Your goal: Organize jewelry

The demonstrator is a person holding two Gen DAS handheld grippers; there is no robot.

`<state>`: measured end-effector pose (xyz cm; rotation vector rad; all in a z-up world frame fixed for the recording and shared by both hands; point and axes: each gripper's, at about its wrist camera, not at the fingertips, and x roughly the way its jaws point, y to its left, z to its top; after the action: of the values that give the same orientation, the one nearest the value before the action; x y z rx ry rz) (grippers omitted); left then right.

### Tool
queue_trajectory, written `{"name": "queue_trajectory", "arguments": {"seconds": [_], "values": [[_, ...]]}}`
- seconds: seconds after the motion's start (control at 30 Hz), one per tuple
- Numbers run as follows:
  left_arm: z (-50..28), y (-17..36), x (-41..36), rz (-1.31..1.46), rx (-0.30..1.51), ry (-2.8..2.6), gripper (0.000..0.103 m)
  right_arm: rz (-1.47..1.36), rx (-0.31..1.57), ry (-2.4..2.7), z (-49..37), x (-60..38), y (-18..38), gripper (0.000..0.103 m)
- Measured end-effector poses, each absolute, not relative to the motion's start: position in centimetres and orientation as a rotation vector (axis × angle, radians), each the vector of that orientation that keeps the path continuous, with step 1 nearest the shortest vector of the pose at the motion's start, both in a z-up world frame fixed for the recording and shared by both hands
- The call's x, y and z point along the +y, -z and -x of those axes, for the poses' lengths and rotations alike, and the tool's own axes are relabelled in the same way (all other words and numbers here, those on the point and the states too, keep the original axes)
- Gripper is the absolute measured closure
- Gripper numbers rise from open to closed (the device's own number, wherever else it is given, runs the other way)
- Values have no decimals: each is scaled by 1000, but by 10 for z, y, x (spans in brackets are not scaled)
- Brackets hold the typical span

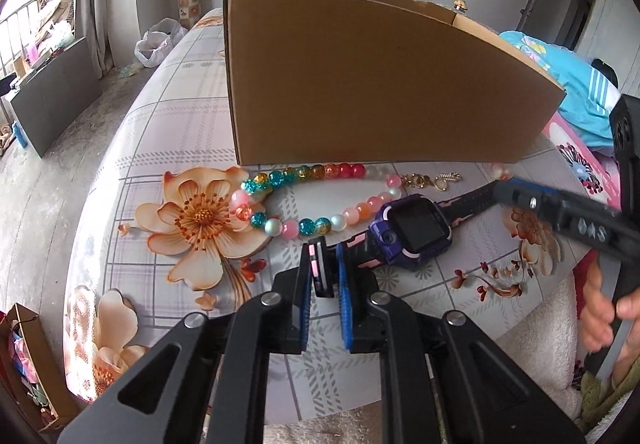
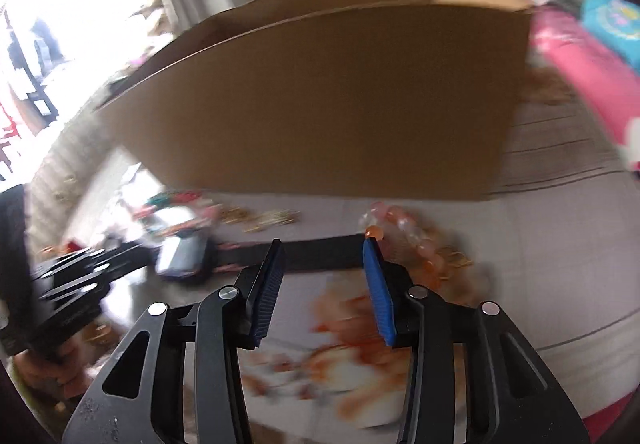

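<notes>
The left gripper [image 1: 323, 268] is squeezed tight on the strap of the purple smartwatch [image 1: 412, 230]. The watch lies on the flowery table [image 1: 168, 131], with the bead necklace [image 1: 304, 199] at its 10 o'clock, before the cardboard box [image 1: 380, 83]. The right gripper [image 2: 325, 244] is spread wide over the strap's other end.

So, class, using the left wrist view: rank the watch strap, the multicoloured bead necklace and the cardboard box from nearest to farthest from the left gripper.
1. Watch strap: pinched between the fingers of the left gripper, dead centre.
2. Bead necklace: lying on the floral cloth just beyond, slightly left.
3. Cardboard box: standing behind the necklace, farthest back.
</notes>
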<state>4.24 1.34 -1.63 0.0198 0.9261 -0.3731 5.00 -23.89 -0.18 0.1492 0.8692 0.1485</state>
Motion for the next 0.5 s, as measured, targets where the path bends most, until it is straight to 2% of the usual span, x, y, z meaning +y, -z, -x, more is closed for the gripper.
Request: {"name": "queue_trajectory", "arguments": {"seconds": [0.2,0.5], "values": [[-43,15,19,-20,915,380,92,-178,863,-75,-52,-268,-6,60],[-41,15,16,-25,909,377,92,-138,882,-163,-57,-243,-7,60]]}}
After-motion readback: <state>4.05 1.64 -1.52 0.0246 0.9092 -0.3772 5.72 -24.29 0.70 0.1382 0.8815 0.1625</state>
